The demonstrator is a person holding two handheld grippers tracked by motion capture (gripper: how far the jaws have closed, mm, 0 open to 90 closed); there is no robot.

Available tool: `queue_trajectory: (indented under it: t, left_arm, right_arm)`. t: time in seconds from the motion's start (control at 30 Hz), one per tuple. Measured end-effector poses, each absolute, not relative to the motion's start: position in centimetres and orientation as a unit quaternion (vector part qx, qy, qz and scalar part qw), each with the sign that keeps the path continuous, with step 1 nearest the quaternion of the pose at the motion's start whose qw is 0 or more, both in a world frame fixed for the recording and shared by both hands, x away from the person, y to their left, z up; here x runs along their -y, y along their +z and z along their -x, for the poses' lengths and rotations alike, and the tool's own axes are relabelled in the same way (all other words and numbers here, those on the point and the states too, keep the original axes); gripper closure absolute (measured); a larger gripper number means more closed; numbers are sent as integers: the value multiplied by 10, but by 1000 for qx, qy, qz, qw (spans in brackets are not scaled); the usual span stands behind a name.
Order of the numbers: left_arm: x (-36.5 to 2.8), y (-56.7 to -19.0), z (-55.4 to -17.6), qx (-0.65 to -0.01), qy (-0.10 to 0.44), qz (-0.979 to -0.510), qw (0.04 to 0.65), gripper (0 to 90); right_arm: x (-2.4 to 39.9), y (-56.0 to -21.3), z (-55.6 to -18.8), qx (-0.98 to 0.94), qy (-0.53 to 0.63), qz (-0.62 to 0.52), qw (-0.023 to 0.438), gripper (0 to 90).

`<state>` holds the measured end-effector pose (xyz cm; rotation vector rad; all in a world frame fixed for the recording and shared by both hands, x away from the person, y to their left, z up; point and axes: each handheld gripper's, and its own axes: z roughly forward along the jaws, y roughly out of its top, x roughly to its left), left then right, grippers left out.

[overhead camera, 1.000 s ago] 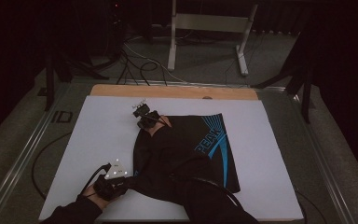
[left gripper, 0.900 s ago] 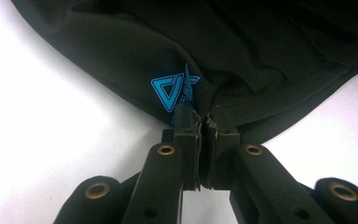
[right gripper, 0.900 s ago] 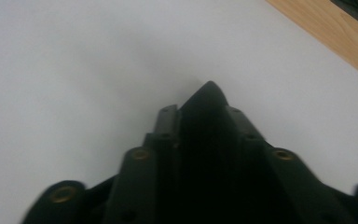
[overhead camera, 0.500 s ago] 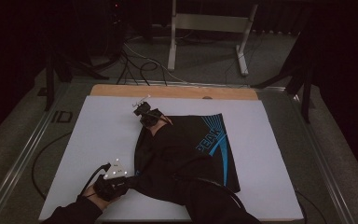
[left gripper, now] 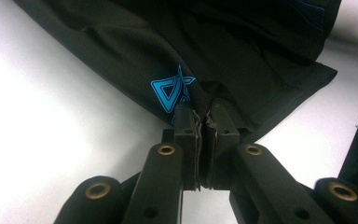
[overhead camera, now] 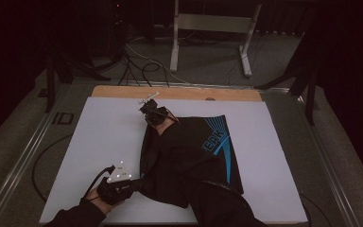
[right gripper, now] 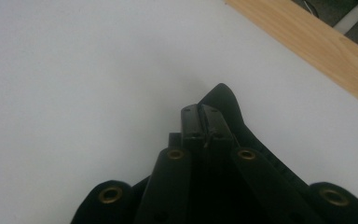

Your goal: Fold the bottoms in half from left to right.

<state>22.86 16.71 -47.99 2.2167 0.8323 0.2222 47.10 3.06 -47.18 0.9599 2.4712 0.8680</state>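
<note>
My left gripper (overhead camera: 134,178) sat low at the near left of the white table top (overhead camera: 99,142), my hand (overhead camera: 105,195) wrapped round its body and my dark sleeve coming in from the bottom edge. Its grey three-cornered plate faced up, and its jaws pointed across toward the black fabric garment with bright blue printed lettering and stripes (overhead camera: 189,156). In the left gripper view those jaws were pressed narrowly together on a hem of the cloth (left gripper: 205,100), just beside a small blue triangular emblem (left gripper: 170,91).

My right arm reached forward over the garment, the sleeve lying across it, to the far corner of the cloth. There my right gripper (overhead camera: 147,109) pointed away from me, toward the pale wooden strip (overhead camera: 179,92) along the table's far edge. Its jaws had just been closing, and in the right gripper view they were clamped (right gripper: 204,122) on a rounded black corner of the fabric (right gripper: 223,100).

The garment lay in the middle of the table, slightly right of centre. Its long axis ran from me toward the far edge. The blue lettering was on its right half, with the stripes fanning toward the far right corner. The left edge was bunched between my two grips.
</note>
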Motion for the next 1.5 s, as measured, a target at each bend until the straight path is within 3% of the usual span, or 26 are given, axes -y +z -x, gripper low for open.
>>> queue_trajectory:
  t: [1.5]
  left_arm:
    - [-122, -444, -237, -268, 67, -873, 401, 851]
  right_arm:
    - [44, -418, -469, -850, 345, -354, 184, 900]
